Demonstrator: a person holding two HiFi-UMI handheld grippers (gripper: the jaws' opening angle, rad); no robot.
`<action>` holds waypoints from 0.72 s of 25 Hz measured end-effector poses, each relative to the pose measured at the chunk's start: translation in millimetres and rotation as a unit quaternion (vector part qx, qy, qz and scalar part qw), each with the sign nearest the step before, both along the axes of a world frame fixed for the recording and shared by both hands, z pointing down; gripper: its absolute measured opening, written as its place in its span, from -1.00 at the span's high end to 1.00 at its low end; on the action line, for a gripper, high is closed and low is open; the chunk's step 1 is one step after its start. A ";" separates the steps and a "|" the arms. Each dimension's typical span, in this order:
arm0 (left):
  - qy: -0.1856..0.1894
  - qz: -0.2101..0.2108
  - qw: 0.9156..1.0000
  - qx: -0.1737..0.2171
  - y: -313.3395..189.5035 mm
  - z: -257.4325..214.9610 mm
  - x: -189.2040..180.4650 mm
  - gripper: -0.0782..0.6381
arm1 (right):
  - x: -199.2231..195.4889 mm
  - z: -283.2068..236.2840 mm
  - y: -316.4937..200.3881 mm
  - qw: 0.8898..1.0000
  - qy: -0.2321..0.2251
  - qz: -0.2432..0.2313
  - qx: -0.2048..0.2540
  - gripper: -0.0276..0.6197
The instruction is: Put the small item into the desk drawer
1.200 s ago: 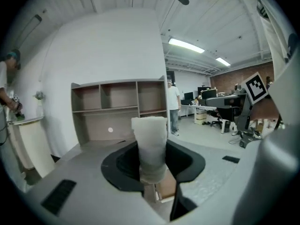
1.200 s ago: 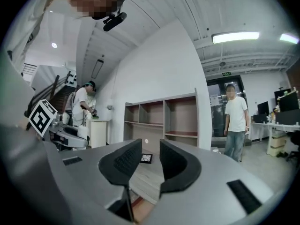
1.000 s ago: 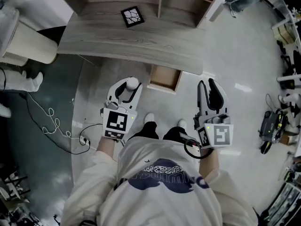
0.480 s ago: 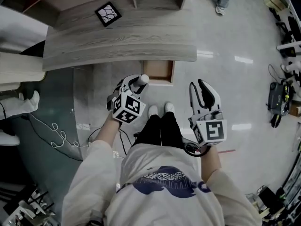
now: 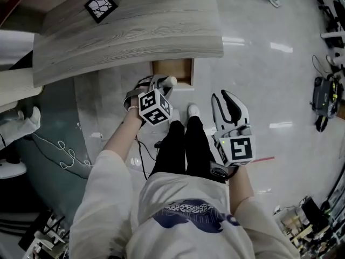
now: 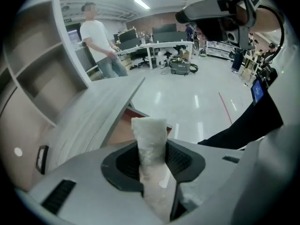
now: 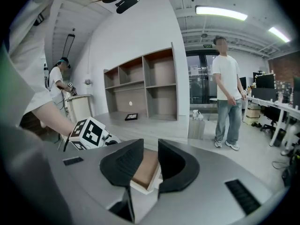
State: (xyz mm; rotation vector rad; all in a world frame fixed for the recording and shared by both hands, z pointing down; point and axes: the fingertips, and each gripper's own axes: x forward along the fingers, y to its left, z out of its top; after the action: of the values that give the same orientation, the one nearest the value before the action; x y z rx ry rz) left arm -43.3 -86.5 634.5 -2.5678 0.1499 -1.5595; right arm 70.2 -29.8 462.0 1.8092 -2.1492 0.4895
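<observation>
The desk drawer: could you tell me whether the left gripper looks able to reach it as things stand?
Probably yes: the drawer stands pulled out and open-topped, and the left gripper, shut on the white item, is just beside it with nothing between.

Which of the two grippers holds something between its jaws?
The left gripper: its jaws are shut on a small white item. The right gripper has its jaws apart, lately closing somewhat, with nothing between them.

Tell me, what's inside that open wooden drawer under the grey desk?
The open wooden drawer shows only its bare brown bottom. Its back part lies hidden under the grey wooden desktop.
</observation>
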 end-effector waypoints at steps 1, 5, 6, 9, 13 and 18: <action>-0.009 0.010 1.000 0.000 -0.7 9.3 1.7 0.38 | -0.2 7.3 -0.4 1.000 0.000 0.000 -0.004 0.63; -0.041 0.042 0.998 0.000 -2.4 43.5 8.8 0.38 | -1.4 32.9 -2.8 1.000 0.000 0.003 -0.018 0.63; -0.048 0.047 0.998 -0.002 -2.9 51.2 10.5 0.38 | -1.9 38.0 -3.6 1.000 -0.002 0.004 -0.022 0.63; -0.065 0.061 0.996 -0.009 -4.3 72.0 13.4 0.38 | -2.3 54.8 -2.5 0.999 -0.002 0.007 -0.049 0.63; -0.086 0.079 0.993 -0.013 -6.8 97.5 15.4 0.38 | -0.6 70.7 -2.9 0.999 0.001 0.013 -0.051 0.63; -0.098 0.113 0.989 -0.019 -6.6 121.6 23.6 0.38 | -2.4 86.8 -1.4 0.999 -0.019 0.018 -0.035 0.63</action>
State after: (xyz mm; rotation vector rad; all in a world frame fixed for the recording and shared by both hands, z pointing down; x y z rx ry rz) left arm -19.7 -93.1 756.1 -2.3420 -0.1864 -1.7246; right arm 67.8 -31.2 548.8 1.8185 -2.0994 0.6048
